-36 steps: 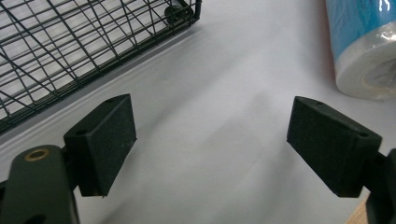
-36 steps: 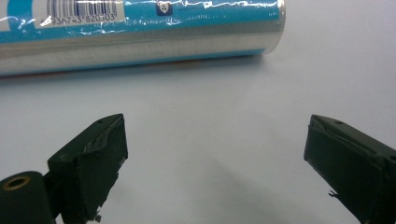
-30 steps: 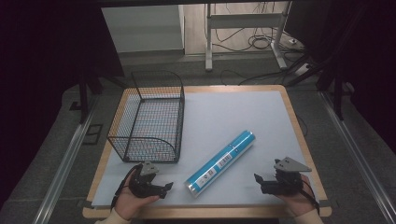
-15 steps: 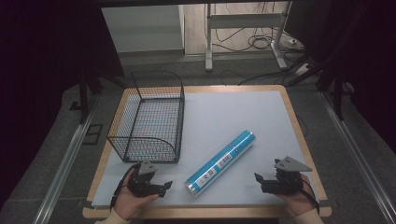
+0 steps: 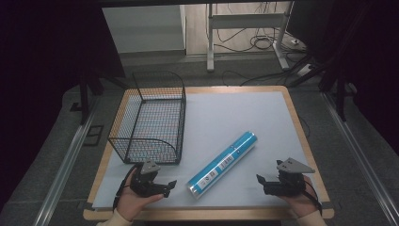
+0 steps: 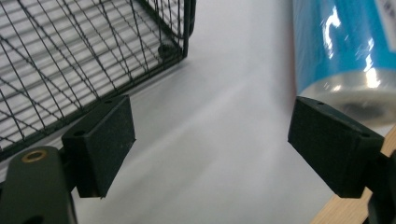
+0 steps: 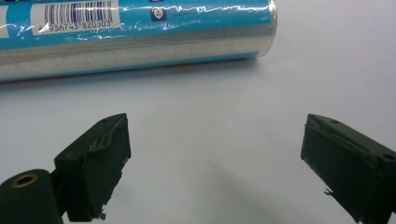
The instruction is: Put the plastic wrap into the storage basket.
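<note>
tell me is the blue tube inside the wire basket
No, the blue tube lies on the white mat beside the wire basket, outside its walls.

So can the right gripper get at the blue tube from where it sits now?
Probably yes. The right gripper is open and empty, and bare white mat lies between it and the blue tube. The wire basket stands on the tube's far side, out of the way.
</note>
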Available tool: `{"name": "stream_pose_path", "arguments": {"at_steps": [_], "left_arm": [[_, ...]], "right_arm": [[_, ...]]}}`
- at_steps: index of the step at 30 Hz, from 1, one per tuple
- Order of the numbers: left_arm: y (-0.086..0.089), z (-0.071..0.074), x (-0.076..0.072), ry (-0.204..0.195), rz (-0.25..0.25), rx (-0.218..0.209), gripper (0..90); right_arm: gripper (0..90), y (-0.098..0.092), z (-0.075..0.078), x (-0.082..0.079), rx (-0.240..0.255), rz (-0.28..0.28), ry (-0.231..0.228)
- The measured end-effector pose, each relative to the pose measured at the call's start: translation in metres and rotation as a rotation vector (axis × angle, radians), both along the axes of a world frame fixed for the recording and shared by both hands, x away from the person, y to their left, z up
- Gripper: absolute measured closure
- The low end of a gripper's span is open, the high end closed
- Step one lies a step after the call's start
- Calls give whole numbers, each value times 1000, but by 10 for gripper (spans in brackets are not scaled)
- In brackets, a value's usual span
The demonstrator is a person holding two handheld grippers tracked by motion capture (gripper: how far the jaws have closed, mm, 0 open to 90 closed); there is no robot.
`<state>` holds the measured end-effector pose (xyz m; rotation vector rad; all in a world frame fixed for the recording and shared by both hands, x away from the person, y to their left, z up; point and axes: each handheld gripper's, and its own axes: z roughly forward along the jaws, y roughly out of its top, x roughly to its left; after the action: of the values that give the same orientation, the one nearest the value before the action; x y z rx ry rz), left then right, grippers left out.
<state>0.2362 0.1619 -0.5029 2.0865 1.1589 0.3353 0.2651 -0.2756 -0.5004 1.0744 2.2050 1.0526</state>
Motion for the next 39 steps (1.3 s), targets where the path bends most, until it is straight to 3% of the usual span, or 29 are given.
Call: {"name": "stream_pose_path", "arguments": {"at_steps": [6, 17, 20, 26, 39], "left_arm": [[-8, 18, -3, -10, 46, -23, 123], [-32, 41, -3, -32, -25, -10, 127], [-35, 43, 0, -25, -38, -14, 131], [-45, 47, 5, -25, -62, 16, 134], [-62, 57, 13, -26, -76, 46, 134]], "right_arm": [[90, -1, 1, 0, 12, 8, -1], [91, 0, 0, 1, -3, -3, -1], [91, 0, -1, 1, -2, -1, 1], [91, 0, -1, 0, 1, -3, -1], [92, 2, -1, -1, -6, -5, -2]]}}
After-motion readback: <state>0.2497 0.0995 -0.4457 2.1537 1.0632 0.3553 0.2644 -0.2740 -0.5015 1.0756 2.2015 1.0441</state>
